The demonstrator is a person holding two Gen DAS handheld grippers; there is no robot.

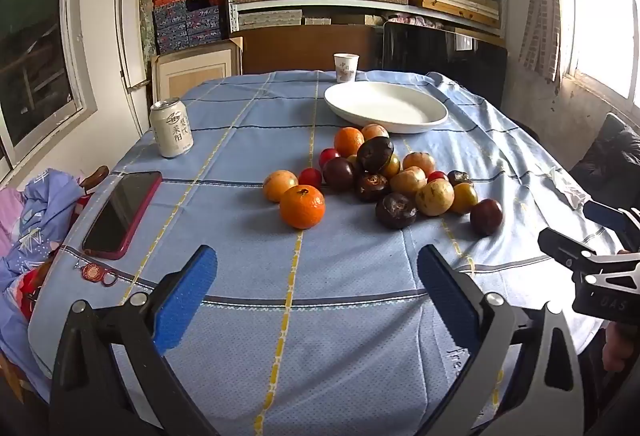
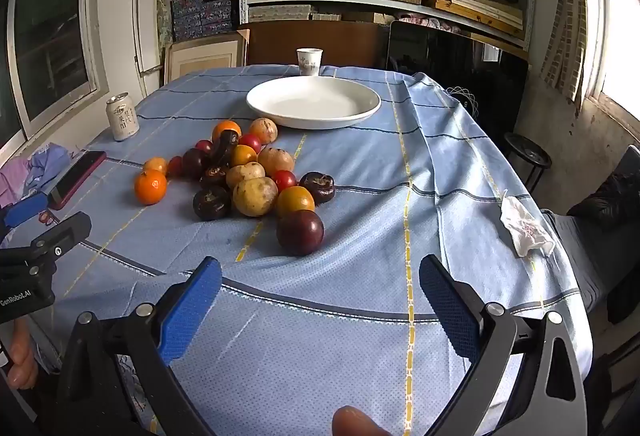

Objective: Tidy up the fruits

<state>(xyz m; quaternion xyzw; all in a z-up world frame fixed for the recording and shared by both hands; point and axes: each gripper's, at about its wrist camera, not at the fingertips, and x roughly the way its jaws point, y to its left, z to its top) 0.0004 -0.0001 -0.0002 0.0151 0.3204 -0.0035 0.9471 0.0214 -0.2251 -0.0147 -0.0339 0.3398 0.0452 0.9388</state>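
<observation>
A pile of fruit (image 1: 384,175) lies mid-table on the blue cloth: oranges, tan round fruits, dark purple ones and small red tomatoes. An orange (image 1: 302,206) is nearest my left gripper. A dark plum (image 2: 300,232) is nearest my right gripper. An empty white plate (image 1: 386,107) stands behind the pile; it also shows in the right wrist view (image 2: 314,101). My left gripper (image 1: 316,276) is open and empty, above the near cloth. My right gripper (image 2: 320,288) is open and empty, short of the plum.
A drink can (image 1: 171,127) and a red phone (image 1: 122,209) lie at the left. A paper cup (image 1: 346,67) stands behind the plate. A crumpled tissue (image 2: 526,228) lies at the right edge. Shelves of boxes stand behind the table.
</observation>
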